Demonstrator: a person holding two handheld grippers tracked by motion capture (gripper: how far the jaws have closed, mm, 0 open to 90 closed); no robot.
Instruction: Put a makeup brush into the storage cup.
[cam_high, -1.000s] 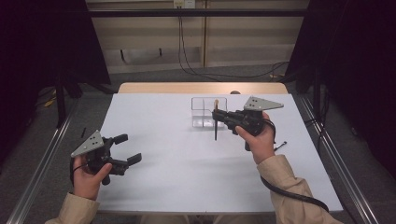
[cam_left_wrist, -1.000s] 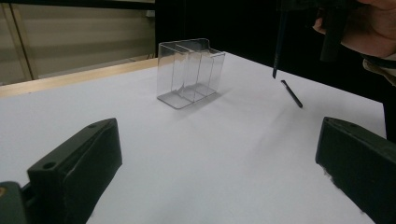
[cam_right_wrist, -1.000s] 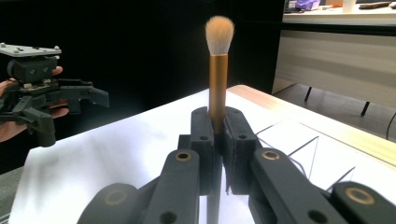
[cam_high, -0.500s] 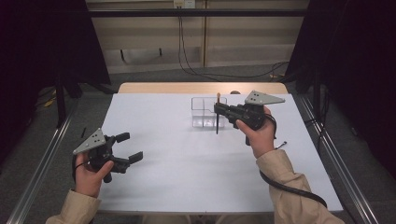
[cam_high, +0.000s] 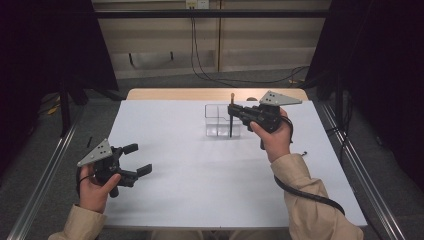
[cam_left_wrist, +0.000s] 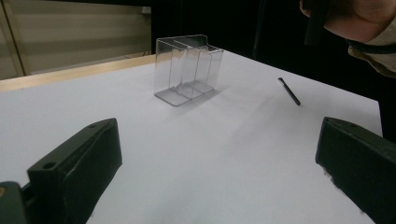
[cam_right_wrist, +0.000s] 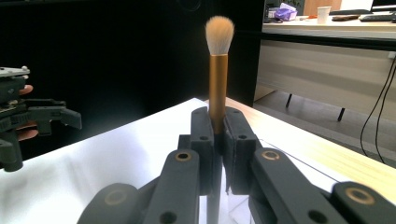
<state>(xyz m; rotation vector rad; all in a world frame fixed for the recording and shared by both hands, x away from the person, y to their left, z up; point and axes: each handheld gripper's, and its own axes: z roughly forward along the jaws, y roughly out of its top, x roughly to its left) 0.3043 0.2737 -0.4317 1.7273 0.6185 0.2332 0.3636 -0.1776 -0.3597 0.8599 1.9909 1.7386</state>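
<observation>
The right gripper (cam_right_wrist: 215, 140) is pinching a makeup brush (cam_right_wrist: 218, 70) between its two black jaws, holding it upright. The right gripper view is showing what the high view is not: a gold ferrule rising out of the jaws and a soft, pale tuft of bristles at the top. In the high view the brush (cam_high: 231, 117) is appearing as a thin dark stick, its lower end hanging at the near right part of a clear plastic organiser (cam_high: 218, 120); whether it is touching the organiser cannot be told.

The left gripper (cam_high: 136, 159) is resting low over the near left part of the white table (cam_high: 200, 190), its jaws spread wide with nothing between them. The left gripper view is looking out between those jaws across the bare tabletop to the organiser (cam_left_wrist: 188, 69), standing upright with thin dividers forming narrow compartments. That view is also showing a slim dark pen-like stick (cam_left_wrist: 289, 91) lying flat on the table, well apart from the organiser.

Farthest off, the right gripper view is catching the left gripper (cam_right_wrist: 70, 119) across the table.

Compared with half a second earlier, the right gripper is sitting slightly farther from the person and closer to the organiser, while the left gripper is staying about where it was.
</observation>
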